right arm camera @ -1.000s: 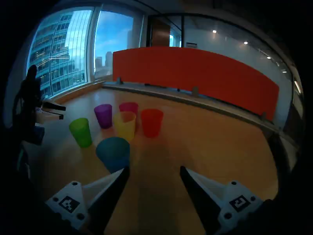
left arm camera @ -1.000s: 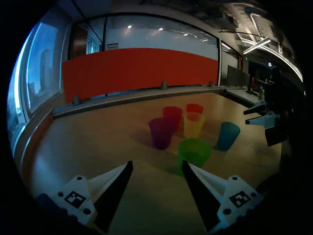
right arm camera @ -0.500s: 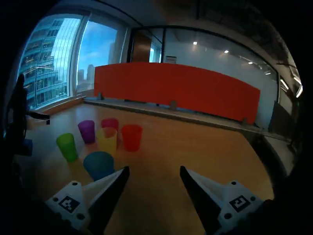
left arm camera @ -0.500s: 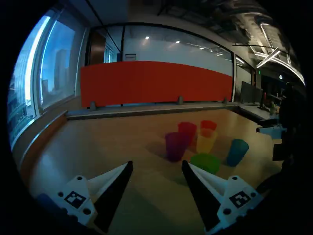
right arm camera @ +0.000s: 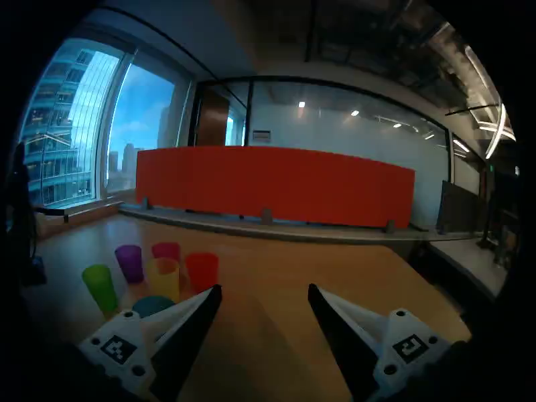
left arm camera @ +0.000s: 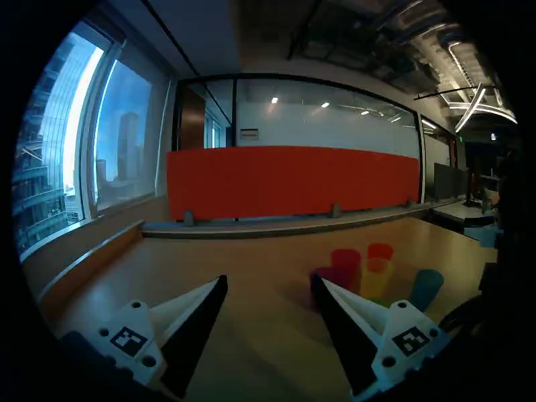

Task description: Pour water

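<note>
On the wooden table [right arm camera: 301,268], at about ten o'clock from your right gripper [right arm camera: 264,321], stand the coloured plastic cups [right arm camera: 164,279]; from your left gripper [left arm camera: 268,315] they sit near two o'clock. Both grippers hang with jaws apart, holding nothing. Judge the cups light, thin-walled, slick and easily crushed or tipped: take one mid-wall, squeezing gently. Which holds water cannot be told.

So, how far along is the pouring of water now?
Done: nothing visible; the coloured cups stand upright together on the table. In hand: nothing, the left gripper and right gripper are open and empty. Left: gripping a cup and pouring.
</note>
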Demonstrator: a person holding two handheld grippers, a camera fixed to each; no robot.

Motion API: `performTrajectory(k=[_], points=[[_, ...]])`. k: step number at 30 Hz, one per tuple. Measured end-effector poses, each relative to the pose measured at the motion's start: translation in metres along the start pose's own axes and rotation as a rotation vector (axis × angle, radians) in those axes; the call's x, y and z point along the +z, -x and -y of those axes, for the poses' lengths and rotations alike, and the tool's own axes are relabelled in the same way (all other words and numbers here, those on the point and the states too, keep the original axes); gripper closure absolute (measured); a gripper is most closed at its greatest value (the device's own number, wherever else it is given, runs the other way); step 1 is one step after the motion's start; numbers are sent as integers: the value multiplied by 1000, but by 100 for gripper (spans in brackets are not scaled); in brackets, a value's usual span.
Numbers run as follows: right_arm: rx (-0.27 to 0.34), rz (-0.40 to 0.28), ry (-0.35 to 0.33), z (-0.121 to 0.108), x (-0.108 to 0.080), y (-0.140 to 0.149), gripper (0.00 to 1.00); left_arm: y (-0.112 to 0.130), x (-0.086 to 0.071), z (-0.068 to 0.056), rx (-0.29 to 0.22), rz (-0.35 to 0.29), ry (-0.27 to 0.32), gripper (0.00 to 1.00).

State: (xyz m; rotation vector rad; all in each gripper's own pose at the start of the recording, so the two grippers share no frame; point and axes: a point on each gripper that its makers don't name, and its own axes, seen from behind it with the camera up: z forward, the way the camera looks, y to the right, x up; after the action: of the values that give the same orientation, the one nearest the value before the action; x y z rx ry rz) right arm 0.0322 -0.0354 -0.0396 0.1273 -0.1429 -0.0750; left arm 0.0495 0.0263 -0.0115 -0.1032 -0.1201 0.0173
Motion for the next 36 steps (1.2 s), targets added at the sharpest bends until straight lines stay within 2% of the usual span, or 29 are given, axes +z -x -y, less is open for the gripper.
performTrajectory(k=[6,9,15,24,30,36], points=[[9,-131,34,-2,-7,-31,0,-19,-3,-2,6,-74,-13,7],[8,-166,50,-5,-10,-39,0,-29,-5,0,20,-109,-31,7],[10,-165,85,-13,-12,-39,0,-50,-9,1,59,-173,-68,7],[40,-153,105,-17,-18,-38,0,-67,-15,-5,64,-254,-97,7],[33,-140,118,-19,-22,-35,0,-63,-17,-4,100,-273,-127,7],[32,-126,133,-20,-27,-35,0,-53,-15,-2,106,-269,-137,7]])
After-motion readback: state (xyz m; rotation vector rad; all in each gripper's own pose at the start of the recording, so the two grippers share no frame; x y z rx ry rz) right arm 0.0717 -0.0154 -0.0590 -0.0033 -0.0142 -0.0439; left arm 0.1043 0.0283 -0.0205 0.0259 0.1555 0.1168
